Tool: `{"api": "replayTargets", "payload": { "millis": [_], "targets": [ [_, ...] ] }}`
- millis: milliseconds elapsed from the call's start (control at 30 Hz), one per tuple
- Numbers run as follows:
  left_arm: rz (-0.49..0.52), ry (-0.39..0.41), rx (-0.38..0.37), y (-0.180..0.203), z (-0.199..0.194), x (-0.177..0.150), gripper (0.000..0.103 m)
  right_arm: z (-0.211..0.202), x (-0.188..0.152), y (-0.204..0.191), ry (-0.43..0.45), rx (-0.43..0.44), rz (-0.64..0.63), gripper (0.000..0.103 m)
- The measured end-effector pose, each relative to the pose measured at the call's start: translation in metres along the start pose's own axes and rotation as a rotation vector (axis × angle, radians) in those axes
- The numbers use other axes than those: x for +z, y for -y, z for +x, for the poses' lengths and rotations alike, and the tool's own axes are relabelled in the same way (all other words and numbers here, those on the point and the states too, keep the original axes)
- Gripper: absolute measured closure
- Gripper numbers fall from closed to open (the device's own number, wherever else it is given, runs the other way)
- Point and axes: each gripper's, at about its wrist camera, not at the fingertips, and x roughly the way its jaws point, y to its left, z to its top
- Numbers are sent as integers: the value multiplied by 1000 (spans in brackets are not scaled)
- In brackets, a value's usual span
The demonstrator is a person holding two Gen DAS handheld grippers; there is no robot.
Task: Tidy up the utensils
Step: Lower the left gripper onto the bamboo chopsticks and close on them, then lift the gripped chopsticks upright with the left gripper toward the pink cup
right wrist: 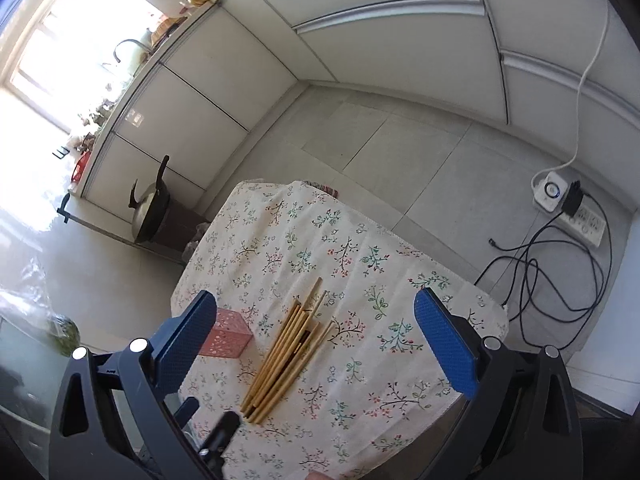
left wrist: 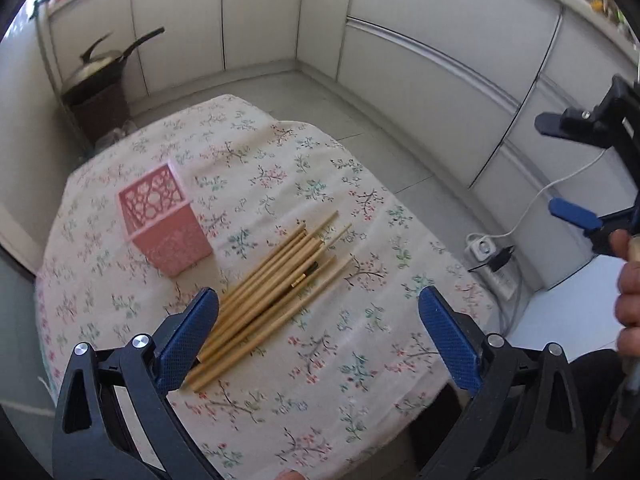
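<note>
Nearest, left gripper (left wrist: 318, 334): spread wide, nothing held, hovering above the near end of the chopsticks (left wrist: 276, 292). Right gripper (right wrist: 316, 340): likewise wide apart and empty, raised over the table, seen at the far right edge of the left view.

Just beyond, on the floral tablecloth (left wrist: 360, 360): a loose bundle of bamboo chopsticks, lying flat and roughly parallel, fanned at the far tips, one darker stick among them. No contact with either gripper.

Beside the bundle, to its left and slightly farther: pink lattice holder (left wrist: 162, 220), upright, open at the top, apparently empty, close to the chopsticks but not touching.

Farther off: a pan (left wrist: 100, 66) on a dark stand by the cabinets, a power strip (right wrist: 576, 212) with cables on the floor.

Likely risks: closing on several sticks at once and scattering the rest, round sticks rolling toward the table edge; cloth bunching under the pads; light holder tipping if nudged by a tilted stick during insertion.
</note>
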Motion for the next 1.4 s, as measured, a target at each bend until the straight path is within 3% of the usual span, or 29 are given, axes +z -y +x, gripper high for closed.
{"api": "replayTargets", "payload": {
  "millis": [100, 233, 333, 400, 500, 633, 700, 933, 1100, 1200, 1400],
  "targets": [
    [77, -54, 19, 15, 32, 25, 7, 13, 6, 20, -15, -23, 38, 7],
    [161, -169, 61, 23, 87, 54, 9, 41, 13, 48, -155, 28, 146, 7],
    [231, -264, 64, 30, 131, 69, 34, 50, 14, 51, -196, 37, 154, 7],
    [232, -341, 54, 27, 158, 75, 36, 55, 15, 49, -219, 48, 152, 7],
    [210, -390, 84, 15, 178, 80, 37, 58, 14, 51, -245, 58, 176, 7],
    [131, -454, 46, -10, 183, 80, 54, 67, 13, 56, -304, 84, 213, 7],
    [115, -479, 51, -18, 185, 78, 57, 72, 10, 56, -333, 92, 223, 7],
    [91, -485, 50, -31, 195, 75, 58, 79, 5, 50, -359, 85, 201, 7],
    [22, -482, 18, -46, 203, 77, 72, 79, 6, 55, -352, 68, 205, 7],
    [-17, -490, -10, -55, 204, 81, 72, 80, 6, 53, -358, 67, 193, 7],
    [40, -471, 29, -53, 205, 83, 75, 86, 3, 53, -375, 49, 178, 7]
  ]
}}
